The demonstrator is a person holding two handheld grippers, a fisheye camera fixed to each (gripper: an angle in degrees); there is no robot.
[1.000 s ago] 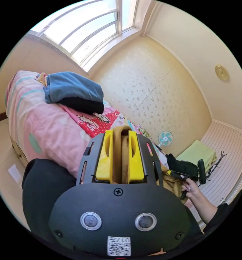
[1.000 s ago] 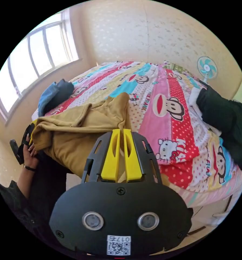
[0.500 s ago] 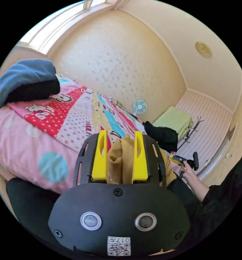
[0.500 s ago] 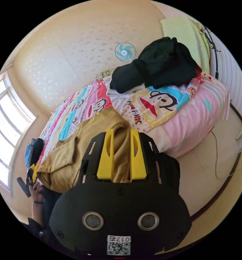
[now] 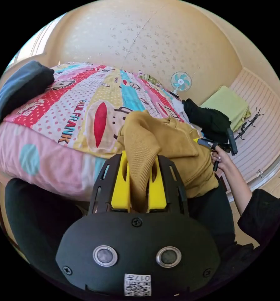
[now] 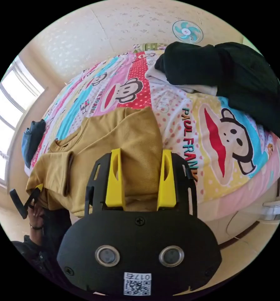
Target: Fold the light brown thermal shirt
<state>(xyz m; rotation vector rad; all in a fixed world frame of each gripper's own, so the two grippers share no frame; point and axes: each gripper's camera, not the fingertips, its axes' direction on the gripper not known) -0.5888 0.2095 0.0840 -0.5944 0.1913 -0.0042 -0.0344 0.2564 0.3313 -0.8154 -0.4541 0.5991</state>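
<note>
Tan ribbed cloth — light brown thermal shirt (image 6: 114,138) lies on bed (image 6: 190,131) near its edge, part spread flat over cartoon-print cover, hem side hanging off edge toward person.

L gripper view: left tongs (image 5: 139,156) clamped on a bunched fold of shirt (image 5: 158,141), cloth pinched betw both yellow jaws & rising up out of them. Rest of shirt heaps toward 2 o'clock. At 3 o'clock a hand (image 5: 219,156) holds other gripper handle at shirt's far edge.

R gripper view: right tongs (image 6: 141,156) jaws spread wide apart, shirt fabric lying under/betw them, neither jaw pressing it → released, not gripping. Shirt collar at 9 o'clock of tongs; at 8 o'clock a hand (image 6: 36,211) w/ left gripper at shirt's corner.

Other stuff on bed: black garment pile (image 6: 227,72) at 1 o'clock in R view, well apart from shirt; blue folded clothes (image 5: 17,84) at 10 o'clock in L view, near bed corner. Small fan (image 5: 181,81) by wall, 1 o'clock in L view
</note>
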